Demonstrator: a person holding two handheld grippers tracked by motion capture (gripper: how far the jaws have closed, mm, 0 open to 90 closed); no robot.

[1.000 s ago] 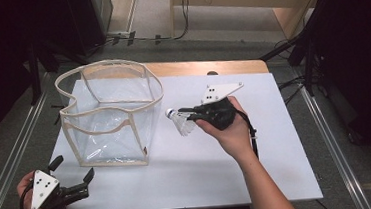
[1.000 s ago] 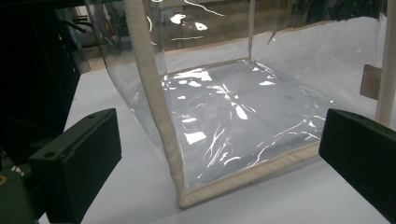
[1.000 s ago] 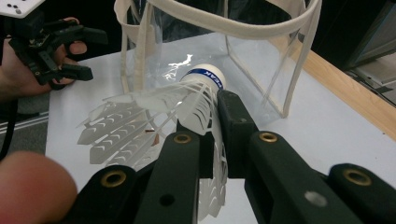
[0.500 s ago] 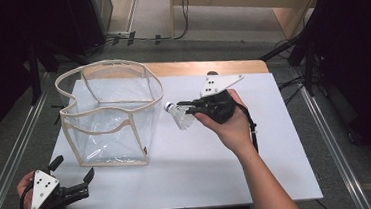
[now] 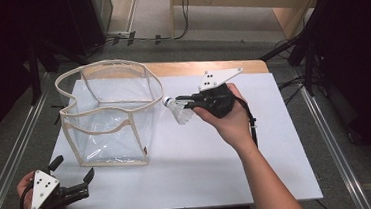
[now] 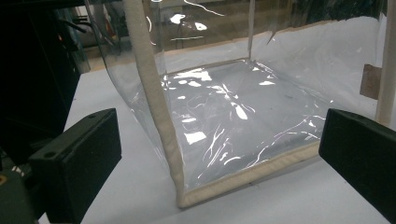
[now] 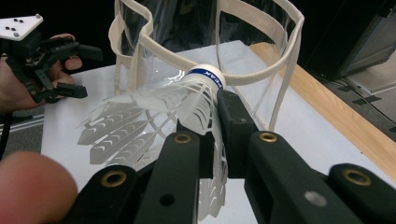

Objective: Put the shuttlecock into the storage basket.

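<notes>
Shuttlecock (image 5: pixel 179 111) off table, clamped at feather skirt in my right gripper (image 5: pixel 189 103), cork tip just beside rim of clear bag (image 5: pixel 106 115), outside it. Bag empty (floor bare in left gripper view). Judged: pickup done, drop into bag remaining. Left gripper (image 5: pixel 73 174) near bag's front corner, jaws wide apart, holding nothing.

Shuttlecock (image 7: pixel 187 107): white feathers, white cork cap with a blue band. Bag (image 5: pixel 107 118): clear plastic, beige fabric trim along every edge, a small brown tag at one corner. Table (image 5: pixel 218 167): white top, light wood strip at the far edge. Both grippers black with pale grey dotted plates.
</notes>
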